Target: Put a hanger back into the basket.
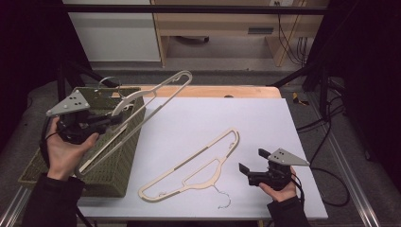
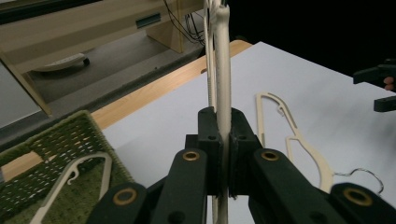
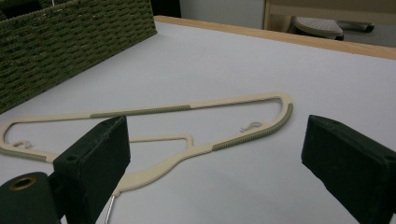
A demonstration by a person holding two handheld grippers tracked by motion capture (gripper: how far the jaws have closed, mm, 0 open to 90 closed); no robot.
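- The left gripper (image 1: 111,120) was seen at about 9 o'clock in the high view, raised above the basket (image 1: 106,170), its jaws clamped together on a cream hanger (image 1: 156,94).
- This held hanger was tilted, one end rising toward 12 o'clock and the other dropping toward the basket's near side (its wire hook could be made out above the basket's far rim).
- In the left gripper view, the hanger (image 2: 222,79) was pinched edge-on between the two black pads, standing nearly upright.
- A further hanger (image 2: 74,175) was seen lying inside the basket (image 2: 46,144) in that view.
- The right gripper (image 1: 250,163) was held at about 4 o'clock, low over the white sheet (image 1: 198,118), jaws spread apart with nothing between them.
- A second hanger (image 1: 189,170) lay flat on the sheet, just to the 9 o'clock side of the right gripper and apart from it.
- In the right gripper view, this flat hanger (image 3: 187,149) was framed beyond the open jaws, untouched.
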